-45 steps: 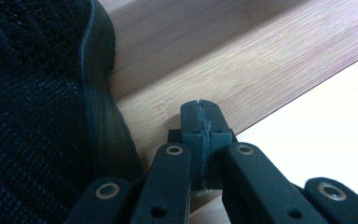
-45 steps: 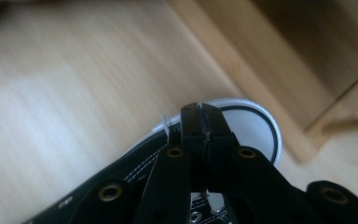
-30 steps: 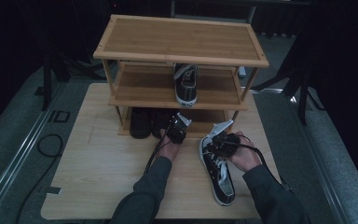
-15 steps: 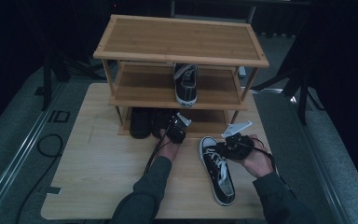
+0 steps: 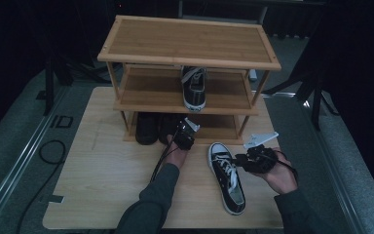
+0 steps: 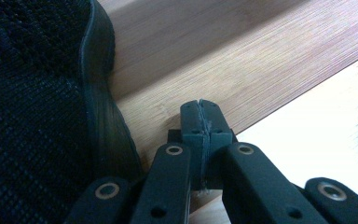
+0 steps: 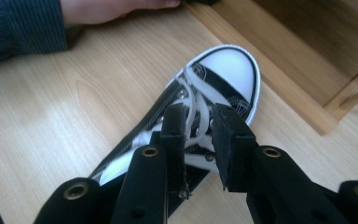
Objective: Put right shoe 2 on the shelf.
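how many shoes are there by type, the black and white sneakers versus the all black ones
Black-and-white sneakers: 2, one on the table, one on the rack's middle shelf
All-black shoes: 2, on the bottom shelf
Total: 4

A black sneaker (image 5: 227, 177) with white laces and toe cap lies on the pale wooden table (image 5: 102, 175).
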Motion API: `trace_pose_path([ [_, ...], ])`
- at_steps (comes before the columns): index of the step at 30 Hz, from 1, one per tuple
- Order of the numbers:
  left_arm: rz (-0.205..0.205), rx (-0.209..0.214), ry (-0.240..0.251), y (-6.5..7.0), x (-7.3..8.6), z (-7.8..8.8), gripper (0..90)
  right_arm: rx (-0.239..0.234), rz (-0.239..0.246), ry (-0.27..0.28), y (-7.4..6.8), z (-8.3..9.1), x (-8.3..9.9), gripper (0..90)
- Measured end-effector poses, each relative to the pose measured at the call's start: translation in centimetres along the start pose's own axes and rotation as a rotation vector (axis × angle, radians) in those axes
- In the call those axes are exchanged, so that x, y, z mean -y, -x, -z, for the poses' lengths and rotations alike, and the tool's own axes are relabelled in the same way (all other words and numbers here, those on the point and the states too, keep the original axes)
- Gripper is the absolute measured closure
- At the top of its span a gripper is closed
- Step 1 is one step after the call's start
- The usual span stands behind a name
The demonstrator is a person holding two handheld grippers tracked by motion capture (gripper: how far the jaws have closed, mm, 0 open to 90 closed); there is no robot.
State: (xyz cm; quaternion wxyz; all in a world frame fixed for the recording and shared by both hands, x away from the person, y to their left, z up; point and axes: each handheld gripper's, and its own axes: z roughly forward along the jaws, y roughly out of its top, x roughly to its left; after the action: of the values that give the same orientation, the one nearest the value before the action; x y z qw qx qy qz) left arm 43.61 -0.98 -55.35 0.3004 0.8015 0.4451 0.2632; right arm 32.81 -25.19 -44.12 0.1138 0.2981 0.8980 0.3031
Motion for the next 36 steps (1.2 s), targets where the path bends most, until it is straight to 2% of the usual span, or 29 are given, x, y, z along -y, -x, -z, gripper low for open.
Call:
trace_pose_path([
  [11, 0.0, -0.001, 0.0, 0.0, 0.0, 0.0, 89.6, 0.005, -0.019, -0.039, -0.4, 0.6, 2.1, 75.5],
  [20, 0.001, -0.001, 0.0, 0.0, 0.0, 0.0, 89.6, -0.02, -0.025, -0.08, -1.2, -0.3, 3.3, 76.0],
  [28, 0.003, -0.001, 0.001, 0.0, 0.0, 0.0, 89.6, -0.055, -0.025, -0.071, -1.8, -0.4, 3.1, 75.6],
  [36, 0.003, -0.001, 0.001, 0.0, 0.0, 0.0, 89.6, -0.053, -0.04, -0.094, -2.1, -0.8, 3.2, 74.6],
])
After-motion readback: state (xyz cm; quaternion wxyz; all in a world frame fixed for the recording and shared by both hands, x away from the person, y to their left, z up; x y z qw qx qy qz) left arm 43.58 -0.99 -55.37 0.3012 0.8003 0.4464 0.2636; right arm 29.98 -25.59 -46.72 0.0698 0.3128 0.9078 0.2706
